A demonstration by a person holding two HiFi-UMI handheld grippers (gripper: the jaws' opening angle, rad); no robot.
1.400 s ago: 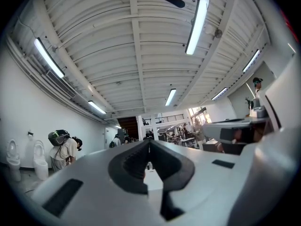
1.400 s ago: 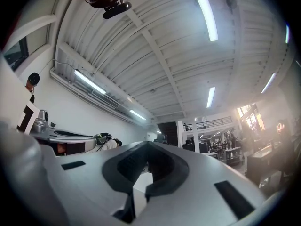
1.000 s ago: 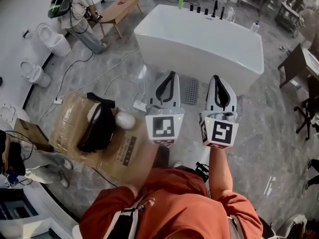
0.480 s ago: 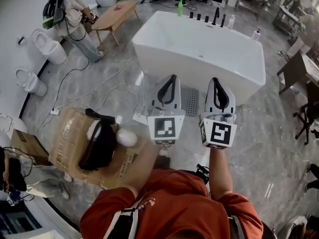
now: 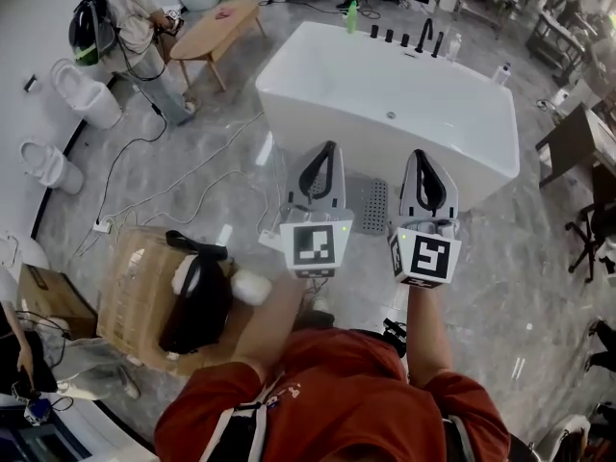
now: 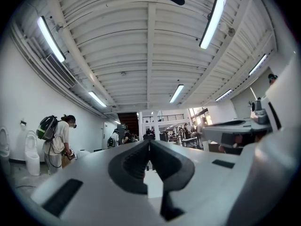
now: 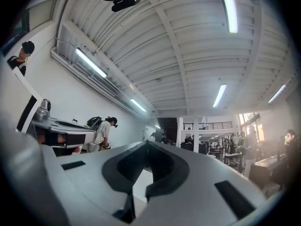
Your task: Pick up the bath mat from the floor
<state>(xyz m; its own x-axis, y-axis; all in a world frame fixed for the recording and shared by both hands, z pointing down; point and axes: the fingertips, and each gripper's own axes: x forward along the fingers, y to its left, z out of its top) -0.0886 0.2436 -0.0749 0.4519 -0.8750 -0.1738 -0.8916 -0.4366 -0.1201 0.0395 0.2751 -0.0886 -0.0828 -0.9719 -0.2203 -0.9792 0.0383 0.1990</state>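
Now you hold left gripper and right gripper pressed shut, empty — the bath mat lies untouched; seemingly approach stage — next, lower and spread them.

White bathtub centre, green bottle at far edge. Cardboard box left, black bag on top. Cables across floor. Two toilets far left; wooden table, person beside it.
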